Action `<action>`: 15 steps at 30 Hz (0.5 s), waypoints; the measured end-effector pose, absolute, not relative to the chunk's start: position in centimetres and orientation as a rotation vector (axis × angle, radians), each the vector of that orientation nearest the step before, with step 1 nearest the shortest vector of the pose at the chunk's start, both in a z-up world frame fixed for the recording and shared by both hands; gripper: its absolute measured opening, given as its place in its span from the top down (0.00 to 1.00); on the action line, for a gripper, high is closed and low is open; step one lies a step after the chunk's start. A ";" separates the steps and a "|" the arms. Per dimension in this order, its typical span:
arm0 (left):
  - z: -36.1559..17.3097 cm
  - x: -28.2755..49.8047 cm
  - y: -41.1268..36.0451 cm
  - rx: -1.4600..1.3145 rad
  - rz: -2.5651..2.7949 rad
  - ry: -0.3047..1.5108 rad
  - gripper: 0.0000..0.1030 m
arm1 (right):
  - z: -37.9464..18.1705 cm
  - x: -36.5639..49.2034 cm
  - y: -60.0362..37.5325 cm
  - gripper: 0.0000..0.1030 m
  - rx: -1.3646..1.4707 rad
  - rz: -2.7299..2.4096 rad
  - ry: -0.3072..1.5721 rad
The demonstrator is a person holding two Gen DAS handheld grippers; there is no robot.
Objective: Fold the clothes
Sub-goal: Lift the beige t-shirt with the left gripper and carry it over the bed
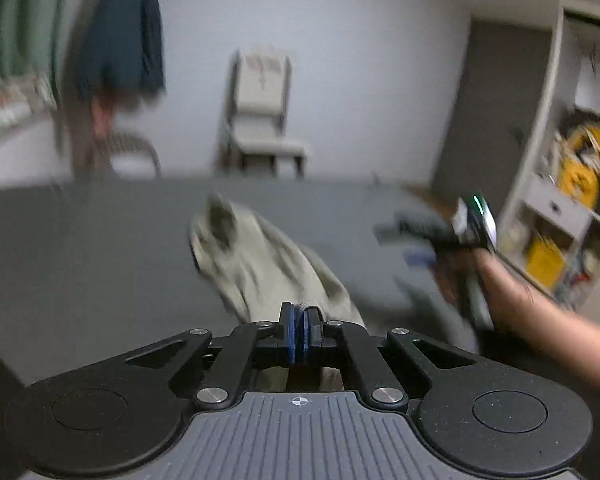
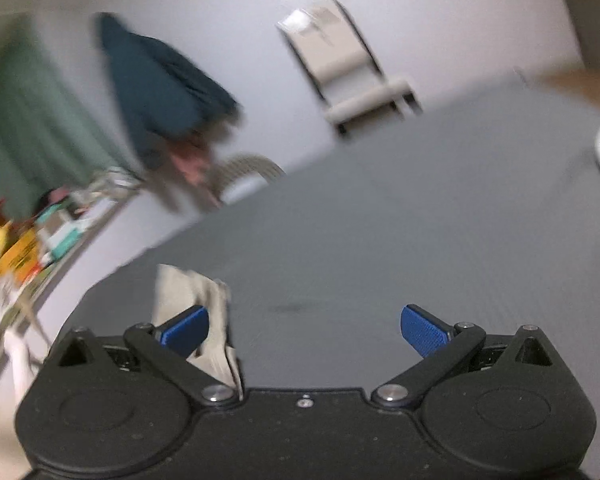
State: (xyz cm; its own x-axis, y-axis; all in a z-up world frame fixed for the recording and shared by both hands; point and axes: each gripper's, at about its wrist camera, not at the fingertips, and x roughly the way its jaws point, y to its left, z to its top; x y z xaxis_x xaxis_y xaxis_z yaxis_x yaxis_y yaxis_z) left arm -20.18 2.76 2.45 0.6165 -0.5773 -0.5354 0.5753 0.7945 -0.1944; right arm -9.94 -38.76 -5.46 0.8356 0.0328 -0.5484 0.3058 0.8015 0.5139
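A beige garment (image 1: pixel 260 264) stretches away from my left gripper (image 1: pixel 300 314) over the grey table (image 1: pixel 80 248). The left gripper is shut on the near edge of that cloth, blue pads pressed together. In the same view the right gripper (image 1: pixel 412 236), blurred, is held by a person's hand (image 1: pixel 500 288) over the right of the table. In the right wrist view my right gripper (image 2: pixel 304 326) is open, its blue pads (image 2: pixel 420 330) wide apart with nothing between them. A bit of the beige garment (image 2: pixel 196 292) lies behind its left finger above the grey table (image 2: pixel 380 220).
Beyond the table stand a beige chair (image 1: pixel 264 120) by the white wall and a dark teal garment (image 1: pixel 120 32) hanging at the left. A white shelf unit (image 1: pixel 560 208) with yellow items is at the right. A cluttered rack (image 2: pixel 28 256) shows at the left.
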 end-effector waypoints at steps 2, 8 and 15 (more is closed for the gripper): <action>1.3 -20.9 2.9 -0.026 -0.699 0.675 0.98 | -6.3 -9.4 -39.0 0.00 0.661 -0.151 0.609; 4.4 -21.7 3.4 -0.092 -0.617 0.657 0.58 | -7.7 -6.7 -35.9 0.01 0.664 -0.041 0.660; 6.4 -20.4 5.9 -0.154 -0.488 0.487 0.01 | -7.3 0.4 -32.5 0.27 0.621 0.071 0.633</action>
